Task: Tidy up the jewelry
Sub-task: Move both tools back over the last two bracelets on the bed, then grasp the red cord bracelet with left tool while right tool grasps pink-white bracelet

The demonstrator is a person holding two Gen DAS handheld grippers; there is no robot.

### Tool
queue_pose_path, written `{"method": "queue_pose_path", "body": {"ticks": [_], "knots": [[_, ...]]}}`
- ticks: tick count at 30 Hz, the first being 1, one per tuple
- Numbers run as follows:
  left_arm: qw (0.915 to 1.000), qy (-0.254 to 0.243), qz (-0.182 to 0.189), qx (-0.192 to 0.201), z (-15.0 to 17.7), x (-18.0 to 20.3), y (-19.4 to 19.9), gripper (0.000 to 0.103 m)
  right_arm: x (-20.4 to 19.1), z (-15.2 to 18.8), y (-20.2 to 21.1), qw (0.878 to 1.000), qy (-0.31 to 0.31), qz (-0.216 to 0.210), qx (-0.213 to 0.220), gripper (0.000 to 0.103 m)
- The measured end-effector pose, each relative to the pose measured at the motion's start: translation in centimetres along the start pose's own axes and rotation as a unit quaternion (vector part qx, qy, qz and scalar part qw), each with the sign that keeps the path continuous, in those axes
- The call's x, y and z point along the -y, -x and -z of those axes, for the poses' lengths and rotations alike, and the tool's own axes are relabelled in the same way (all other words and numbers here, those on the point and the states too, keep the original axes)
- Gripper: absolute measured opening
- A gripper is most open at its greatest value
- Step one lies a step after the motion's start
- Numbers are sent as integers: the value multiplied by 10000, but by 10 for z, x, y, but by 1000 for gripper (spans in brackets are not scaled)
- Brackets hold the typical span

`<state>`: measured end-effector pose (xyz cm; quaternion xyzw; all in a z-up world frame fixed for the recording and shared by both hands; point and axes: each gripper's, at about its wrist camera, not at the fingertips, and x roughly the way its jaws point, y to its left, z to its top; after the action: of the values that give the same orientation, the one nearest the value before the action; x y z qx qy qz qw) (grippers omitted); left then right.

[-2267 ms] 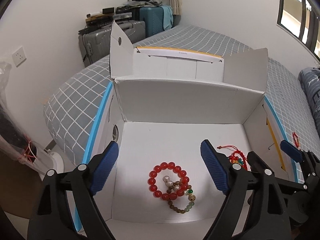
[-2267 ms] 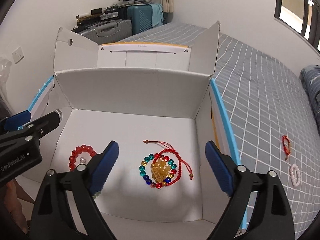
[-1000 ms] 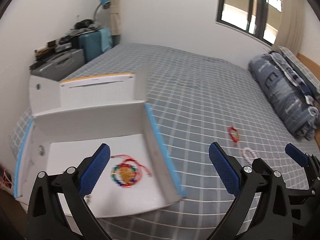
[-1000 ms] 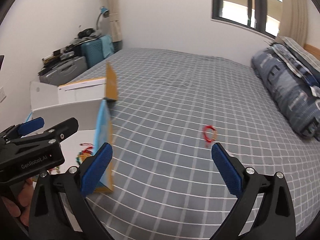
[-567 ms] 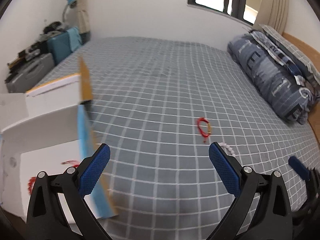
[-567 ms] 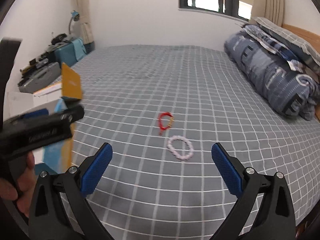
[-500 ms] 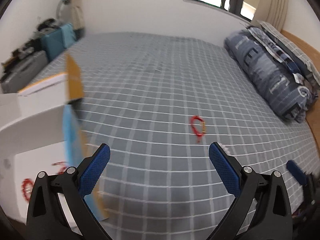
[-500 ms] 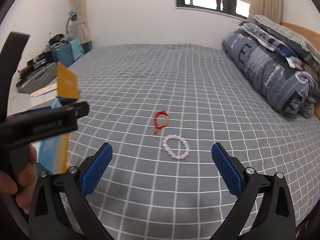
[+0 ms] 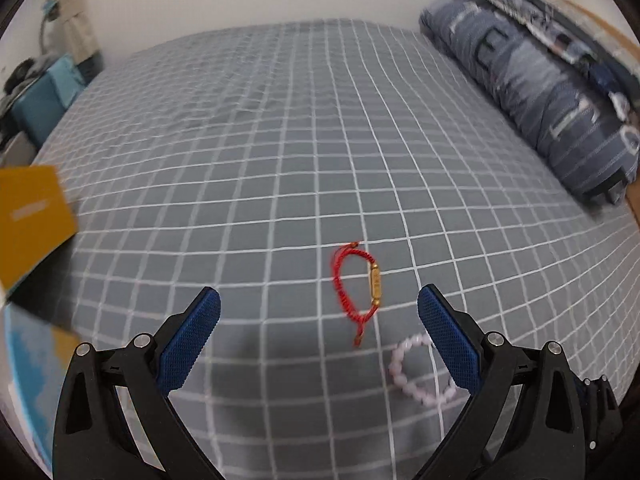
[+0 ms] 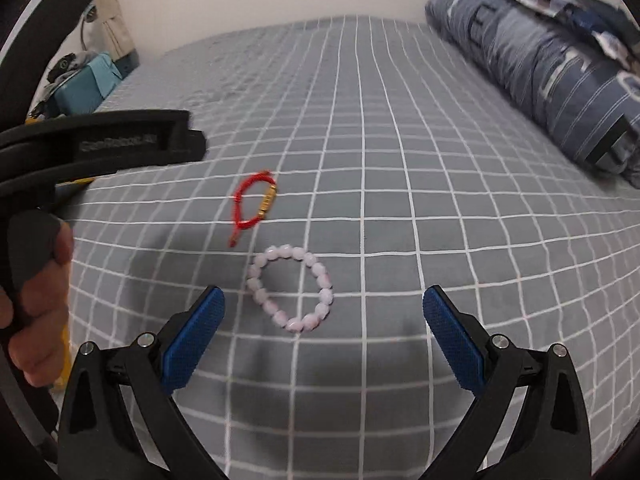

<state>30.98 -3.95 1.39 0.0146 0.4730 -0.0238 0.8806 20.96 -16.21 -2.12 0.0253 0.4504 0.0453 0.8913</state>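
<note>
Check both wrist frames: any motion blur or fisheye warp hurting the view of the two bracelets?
Left wrist: smeared at the edges, the yellow box flap and bedding streak; the red cord bracelet is soft, the pink bead bracelet partly behind a tong. Right wrist: both bracelets clear, grid lines bow, soft shadows only.
</note>
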Motion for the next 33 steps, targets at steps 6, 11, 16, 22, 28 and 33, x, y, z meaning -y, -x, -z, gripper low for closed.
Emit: {"method": "queue_pose_path", "body": {"ticks": [6,11,16,22,28,33], "knots": [[9997,-116,-58,-223,-14,9,-57,97,9,-6,-43,9996,-106,21,-280,95],[9985,-154,-110,-509,-17,11,-99,97,10,-6,-61,9991,-99,59,-402,95],[9967,58,171,-795,-14,5,-121,97,11,-4,-69,9989,-28,113,-461,89],[9969,-67,18,-788,-10,12,-126,94,6,0,-76,9980,128,204,-581,78],[9961,-122,23,-876,-6,15,-119,68,-4,3,-73,9975,176,298,-621,64],[9958,-224,29,-884,-5,14,-115,44,-1,2,-73,9973,134,298,-665,46]]}}
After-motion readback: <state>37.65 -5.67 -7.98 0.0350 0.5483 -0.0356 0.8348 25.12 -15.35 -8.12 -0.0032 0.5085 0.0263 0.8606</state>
